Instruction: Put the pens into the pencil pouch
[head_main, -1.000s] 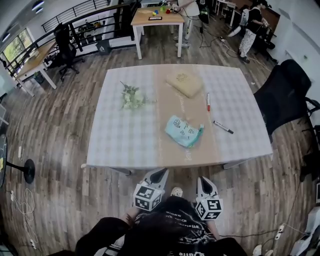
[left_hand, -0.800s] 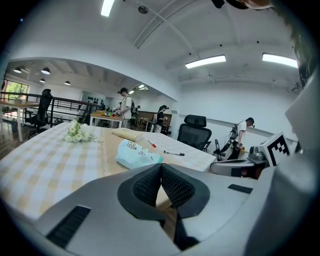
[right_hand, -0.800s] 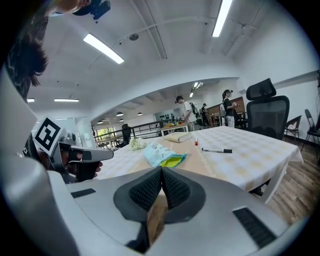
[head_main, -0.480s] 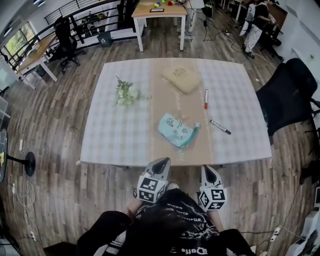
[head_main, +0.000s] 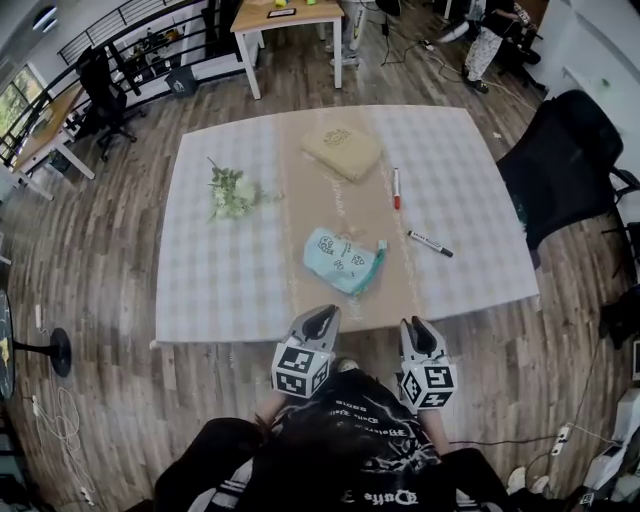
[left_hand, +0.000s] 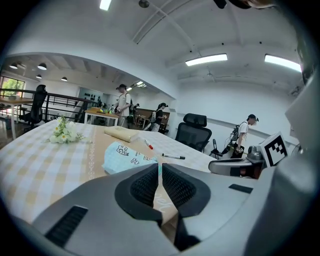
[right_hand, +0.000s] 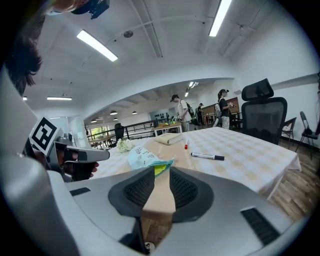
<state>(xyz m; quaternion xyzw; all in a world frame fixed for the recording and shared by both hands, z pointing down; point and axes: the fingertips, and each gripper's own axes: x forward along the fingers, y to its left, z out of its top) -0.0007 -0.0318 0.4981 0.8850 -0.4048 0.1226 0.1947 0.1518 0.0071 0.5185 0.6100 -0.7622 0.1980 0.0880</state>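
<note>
Nothing pouched yet: the red pen (head_main: 396, 188) and black pen (head_main: 430, 244) lie loose on the tabletop (head_main: 230, 270), right of the blue pencil pouch (head_main: 343, 262). At the near edge the left claw (head_main: 322, 313) is pressed together, empty. The right claw (head_main: 417, 326) has just been spreading, with nothing between its jaws.

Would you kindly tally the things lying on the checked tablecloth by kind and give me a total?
Pens: 2, a red and white pen and a white marker with a black cap
Pouches: 1, a pale blue printed fabric pouch
Tan items: 1, a flat tan rectangular item
Flowers: 1, a small bunch of white flowers
Total: 5
</note>
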